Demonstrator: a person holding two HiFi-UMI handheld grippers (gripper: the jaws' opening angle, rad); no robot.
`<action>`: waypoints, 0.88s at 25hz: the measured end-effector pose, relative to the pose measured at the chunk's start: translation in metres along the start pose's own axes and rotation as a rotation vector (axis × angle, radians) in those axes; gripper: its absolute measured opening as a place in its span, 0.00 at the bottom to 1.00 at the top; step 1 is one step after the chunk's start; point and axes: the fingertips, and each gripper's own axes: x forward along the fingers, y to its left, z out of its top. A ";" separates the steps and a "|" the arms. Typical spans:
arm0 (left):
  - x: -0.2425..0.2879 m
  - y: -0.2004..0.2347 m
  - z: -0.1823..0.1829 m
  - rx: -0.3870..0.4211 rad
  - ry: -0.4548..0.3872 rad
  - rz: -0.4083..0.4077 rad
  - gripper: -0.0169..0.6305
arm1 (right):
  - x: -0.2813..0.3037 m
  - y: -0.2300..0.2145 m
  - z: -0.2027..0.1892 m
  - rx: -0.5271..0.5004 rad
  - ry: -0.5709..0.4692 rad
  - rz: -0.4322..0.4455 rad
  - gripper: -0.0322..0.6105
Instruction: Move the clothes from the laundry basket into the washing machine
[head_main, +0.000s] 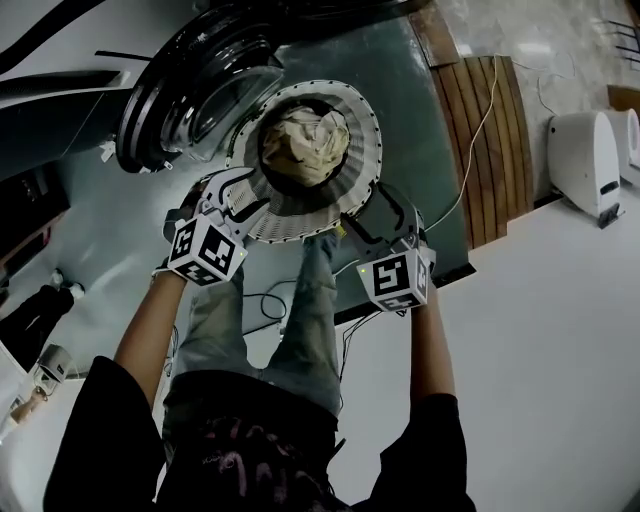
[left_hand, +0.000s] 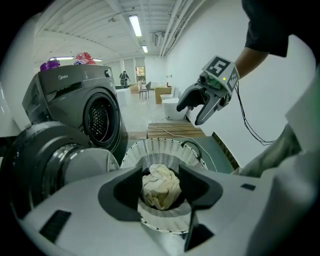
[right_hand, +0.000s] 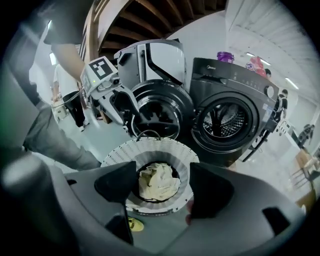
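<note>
A round white laundry basket (head_main: 362, 130) stands on the floor, with a crumpled beige cloth (head_main: 305, 145) at its bottom. Both grippers hang just above its near rim, pointing down into it. My left gripper (head_main: 238, 203) is open with nothing between its jaws; beyond them lies the cloth (left_hand: 161, 186). The right gripper (head_main: 362, 226) is open too, and the cloth (right_hand: 159, 182) shows in its gap, well below. The dark washing machine (right_hand: 225, 122) stands behind the basket, its round door (head_main: 190, 90) swung open beside the basket.
A wooden pallet (head_main: 490, 140) lies right of the basket with a thin cable across it. A white appliance (head_main: 585, 160) stands far right. A second, white machine (right_hand: 150, 55) is beside the dark one. A small yellow object (right_hand: 134, 225) lies on the floor by the basket.
</note>
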 end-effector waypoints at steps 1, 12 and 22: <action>0.010 -0.001 -0.006 -0.007 0.007 -0.001 0.38 | 0.008 -0.001 -0.007 -0.023 0.011 0.013 0.58; 0.149 -0.001 -0.088 -0.115 0.087 -0.023 0.46 | 0.125 0.003 -0.046 -0.311 0.118 0.193 0.62; 0.218 0.001 -0.137 -0.183 0.134 -0.029 0.51 | 0.205 0.025 -0.092 -0.495 0.244 0.322 0.64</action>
